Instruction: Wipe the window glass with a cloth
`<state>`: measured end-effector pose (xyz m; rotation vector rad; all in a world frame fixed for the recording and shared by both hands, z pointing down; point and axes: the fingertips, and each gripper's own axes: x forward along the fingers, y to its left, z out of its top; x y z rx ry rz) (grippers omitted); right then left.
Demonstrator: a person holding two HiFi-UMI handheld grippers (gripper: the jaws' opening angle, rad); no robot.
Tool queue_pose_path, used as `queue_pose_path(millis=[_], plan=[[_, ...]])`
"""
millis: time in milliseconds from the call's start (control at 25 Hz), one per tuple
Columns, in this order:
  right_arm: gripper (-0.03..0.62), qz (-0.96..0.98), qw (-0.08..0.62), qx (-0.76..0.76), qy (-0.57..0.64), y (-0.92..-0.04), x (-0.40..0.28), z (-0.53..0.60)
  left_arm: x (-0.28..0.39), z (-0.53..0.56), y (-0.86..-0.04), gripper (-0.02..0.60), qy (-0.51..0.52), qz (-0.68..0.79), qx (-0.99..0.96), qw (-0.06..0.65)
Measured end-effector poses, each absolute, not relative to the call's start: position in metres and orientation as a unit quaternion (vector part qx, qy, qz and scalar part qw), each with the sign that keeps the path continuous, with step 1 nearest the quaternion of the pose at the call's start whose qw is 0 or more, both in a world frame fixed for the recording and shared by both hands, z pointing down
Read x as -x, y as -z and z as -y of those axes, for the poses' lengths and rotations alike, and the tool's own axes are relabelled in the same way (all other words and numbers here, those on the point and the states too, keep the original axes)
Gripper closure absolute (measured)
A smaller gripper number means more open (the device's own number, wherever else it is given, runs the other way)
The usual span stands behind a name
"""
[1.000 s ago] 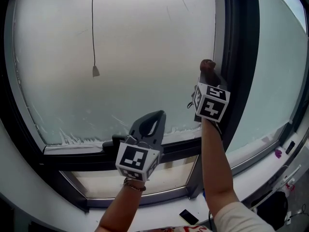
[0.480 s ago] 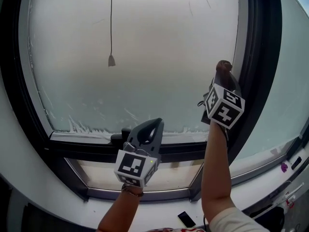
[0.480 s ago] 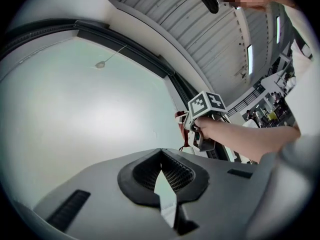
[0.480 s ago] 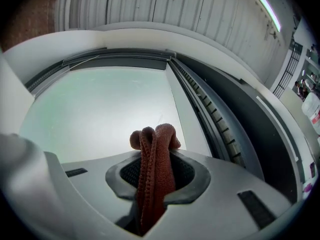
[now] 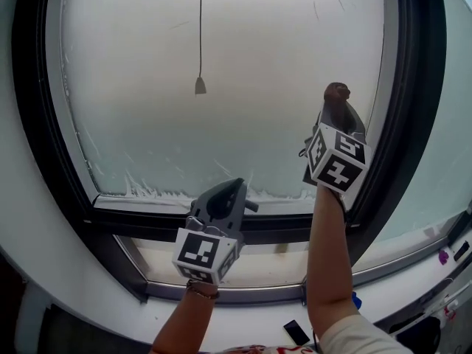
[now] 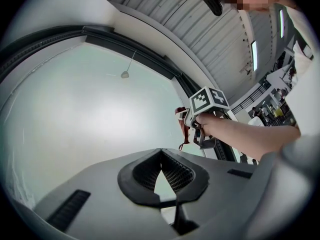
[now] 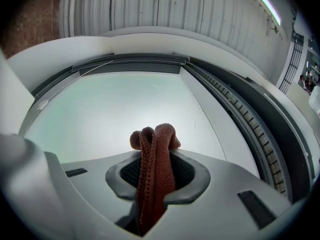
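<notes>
The frosted window glass (image 5: 221, 87) fills the head view. My right gripper (image 5: 336, 103) is raised against the pane's right part, shut on a bunched reddish-brown cloth (image 5: 337, 92). In the right gripper view the cloth (image 7: 155, 169) sticks out between the jaws toward the glass (image 7: 110, 109). My left gripper (image 5: 223, 198) is held low by the pane's bottom rail, shut with nothing in it; its pads (image 6: 175, 171) meet at the tips. The left gripper view also shows the right gripper (image 6: 189, 124) with the cloth (image 6: 181, 120) at the glass.
A thin pull cord with a small weight (image 5: 200, 85) hangs in front of the pane. A dark frame (image 5: 413, 124) runs down the right side, with a second pane beyond it. A lower pane (image 5: 258, 264) and white sill (image 5: 81, 271) lie below. A phone (image 5: 297, 332) lies near my arm.
The right gripper with the cloth has moved left, off the dark frame's edge and onto the glass. The left gripper stays by the bottom rail. The head view has shifted.
</notes>
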<state>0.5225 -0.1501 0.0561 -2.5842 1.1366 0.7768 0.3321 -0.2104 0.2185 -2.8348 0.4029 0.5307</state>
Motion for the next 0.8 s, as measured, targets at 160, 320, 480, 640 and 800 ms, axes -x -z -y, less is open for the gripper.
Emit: queue_pose_path(millis=[160, 320, 480, 640, 800], plan=[[0.503, -0.399, 0.116, 0.871, -0.261, -0.054, -0.501, 0.166, -0.31, 0.224, -0.213, 0.561, -0.181, -0.146, 0.965, 0.124], [0.502, -0.415, 0.107, 0.863, -0.269, -0.051, -0.471, 0.188, -0.291, 0.24, -0.209, 0.561, -0.183, -0.154, 0.963, 0.125], [0.503, -0.432, 0.104, 0.853, -0.273, -0.05, -0.441, 0.209, -0.27, 0.253, -0.207, 0.561, -0.185, -0.16, 0.961, 0.126], [0.502, -0.443, 0.11, 0.848, -0.271, -0.048, -0.419, 0.226, -0.25, 0.268, -0.209, 0.561, -0.185, -0.166, 0.96, 0.126], [0.503, -0.458, 0.117, 0.84, -0.267, -0.046, -0.398, 0.242, -0.232, 0.282, -0.209, 0.561, -0.186, -0.175, 0.959, 0.125]])
